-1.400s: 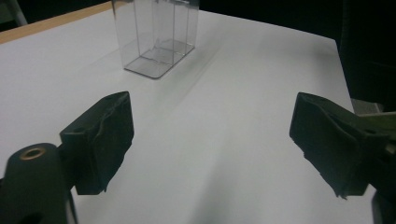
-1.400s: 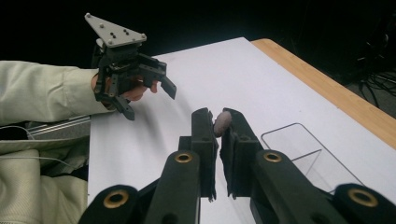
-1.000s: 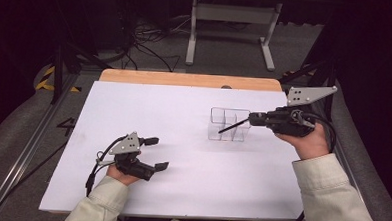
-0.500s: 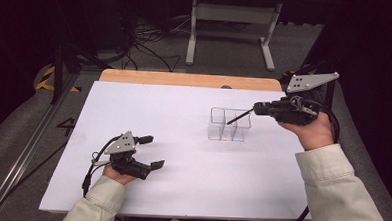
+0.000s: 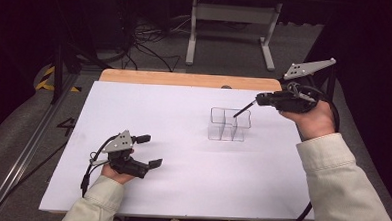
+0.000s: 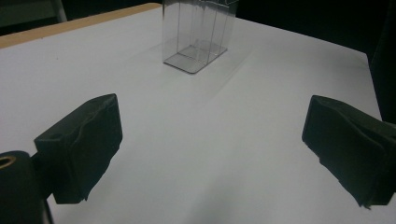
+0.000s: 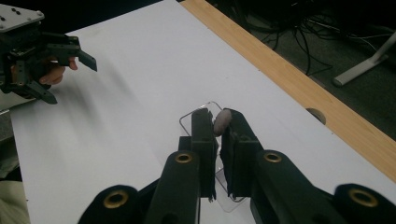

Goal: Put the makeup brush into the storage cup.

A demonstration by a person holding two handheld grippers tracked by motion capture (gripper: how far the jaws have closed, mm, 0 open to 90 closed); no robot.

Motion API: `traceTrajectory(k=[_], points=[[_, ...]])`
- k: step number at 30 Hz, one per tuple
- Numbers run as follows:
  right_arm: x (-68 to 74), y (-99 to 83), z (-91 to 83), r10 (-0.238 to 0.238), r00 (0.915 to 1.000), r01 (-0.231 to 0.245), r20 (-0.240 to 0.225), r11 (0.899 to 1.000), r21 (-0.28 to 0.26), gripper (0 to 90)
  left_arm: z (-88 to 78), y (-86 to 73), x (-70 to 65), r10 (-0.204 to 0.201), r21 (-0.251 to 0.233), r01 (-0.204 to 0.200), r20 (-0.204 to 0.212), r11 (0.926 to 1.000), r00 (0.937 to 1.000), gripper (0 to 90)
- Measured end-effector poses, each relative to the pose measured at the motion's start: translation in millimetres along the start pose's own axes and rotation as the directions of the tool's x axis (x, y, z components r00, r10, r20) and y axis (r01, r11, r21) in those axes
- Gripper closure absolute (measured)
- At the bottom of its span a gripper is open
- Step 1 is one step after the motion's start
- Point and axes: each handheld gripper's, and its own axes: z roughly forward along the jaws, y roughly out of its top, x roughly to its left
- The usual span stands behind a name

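Right gripper point(image 7: 218, 122) clenched on pen point(image 5: 242, 111), tip over clear acrylic organizer point(image 5: 228, 125). Pen light, stiff, slippery; pinch mid-barrel. Left gripper point(image 5: 149, 150) released, well apart from organizer.

I see a clear plastic organiser point(image 5: 229, 124) standing upright on the white table point(image 5: 148, 118), right of the middle — thin transparent walls split it into compartments, open at the top. Over it hangs a small greyish, rounded piece point(image 7: 221, 122), pinched between the jaws of my right gripper point(image 7: 215, 122) — too small to identify.
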Motion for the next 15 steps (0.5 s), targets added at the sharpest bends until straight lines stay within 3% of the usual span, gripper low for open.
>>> traceTrajectory(k=[15], points=[[-6.0,14.8,15.8,-0.005,0.9997,0.003,0.024,0.996,0.084,84.3,1.6,-0.1,0.9,0.003,0.001,-0.003,-0.003,1.0000,1.0000,5.1]])
